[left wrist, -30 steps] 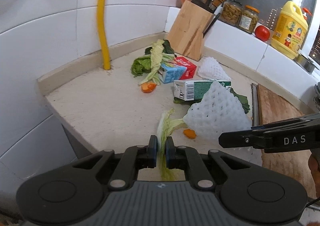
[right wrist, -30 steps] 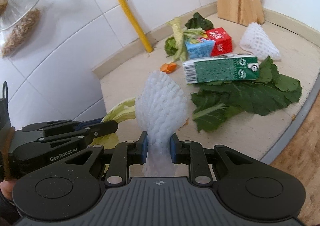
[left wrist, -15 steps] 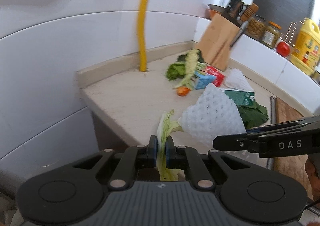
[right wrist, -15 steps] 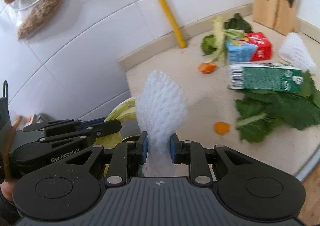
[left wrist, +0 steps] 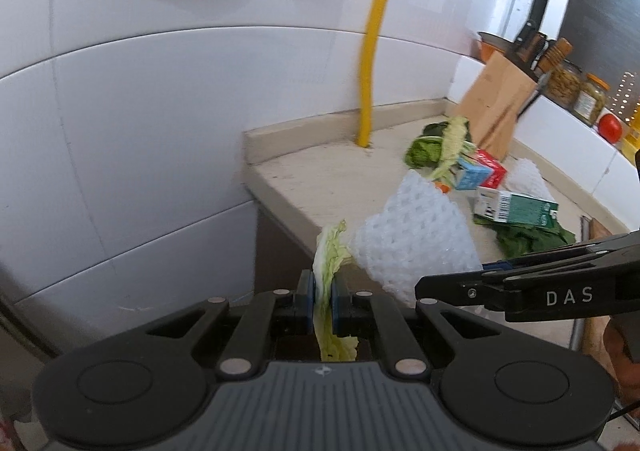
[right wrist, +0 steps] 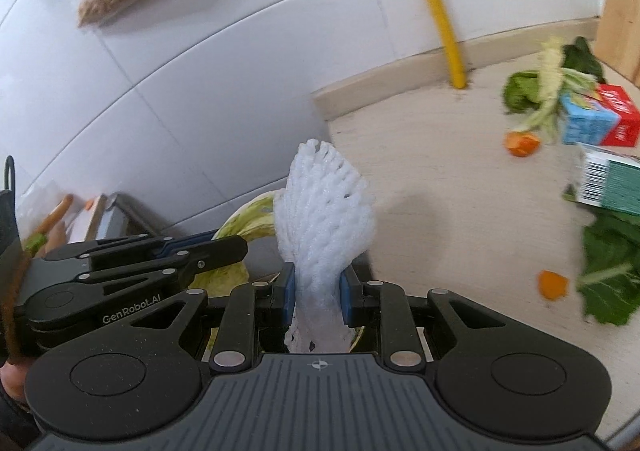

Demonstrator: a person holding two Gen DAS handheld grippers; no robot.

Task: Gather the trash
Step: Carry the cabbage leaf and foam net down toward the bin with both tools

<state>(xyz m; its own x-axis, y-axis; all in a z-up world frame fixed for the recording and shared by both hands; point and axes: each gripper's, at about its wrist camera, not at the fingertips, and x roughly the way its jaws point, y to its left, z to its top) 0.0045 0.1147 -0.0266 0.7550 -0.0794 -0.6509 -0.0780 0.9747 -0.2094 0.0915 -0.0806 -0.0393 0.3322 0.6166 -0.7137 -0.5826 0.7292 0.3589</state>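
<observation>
My left gripper (left wrist: 322, 301) is shut on a pale green cabbage leaf (left wrist: 330, 255), held in the air past the left end of the beige counter (left wrist: 332, 187). Beside it my right gripper (right wrist: 318, 293) is shut on a white foam fruit net (right wrist: 326, 207), which also shows in the left wrist view as a white foam net (left wrist: 416, 239). In the right wrist view the left gripper (right wrist: 224, 249) comes in from the left with the cabbage leaf (right wrist: 250, 215) in it. On the counter lie leafy greens (right wrist: 536, 91), a blue carton (right wrist: 588, 123), a red carton (right wrist: 618, 115), a green carton (right wrist: 612, 183) and orange peel (right wrist: 520, 143).
A yellow pipe (left wrist: 374, 63) stands at the counter's back corner. A wooden knife block (left wrist: 496, 107), jars (left wrist: 576, 91) and a tomato (left wrist: 610, 127) sit further right. White tiled wall (left wrist: 140, 111) fills the left. A second foam net (left wrist: 528, 179) and a dark leaf (right wrist: 612, 267) lie on the counter.
Both grippers have swung left together, from over the counter to past its left end, each keeping its hold. The trash on the counter has slid to the right of both views.
</observation>
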